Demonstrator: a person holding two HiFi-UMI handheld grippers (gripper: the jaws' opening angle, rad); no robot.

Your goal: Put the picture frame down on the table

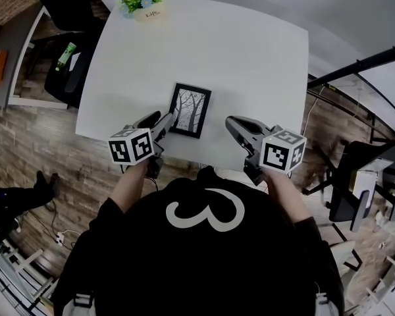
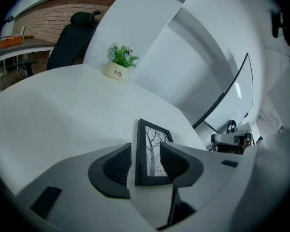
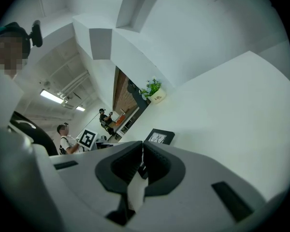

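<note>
While it gapes wide, the left gripper (image 2: 145, 150) flanks the picture frame (image 2: 153, 138).

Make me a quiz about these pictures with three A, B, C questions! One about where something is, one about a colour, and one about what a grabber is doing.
1. Where is the flower pot?
A on the floor
B at the far edge of the table
C on a shelf

2. What colour is the border of the picture frame?
A black
B red
C yellow

3. How do the jaws of the left gripper stand?
A clamped on the picture frame
B pressed together
C apart, squeezing nothing

Answers:
1 B, the head view shows it at the table's far edge.
2 A, the border is black around a tree picture.
3 C, the pads stand wide apart and the picture frame lies flat on the table.
</note>
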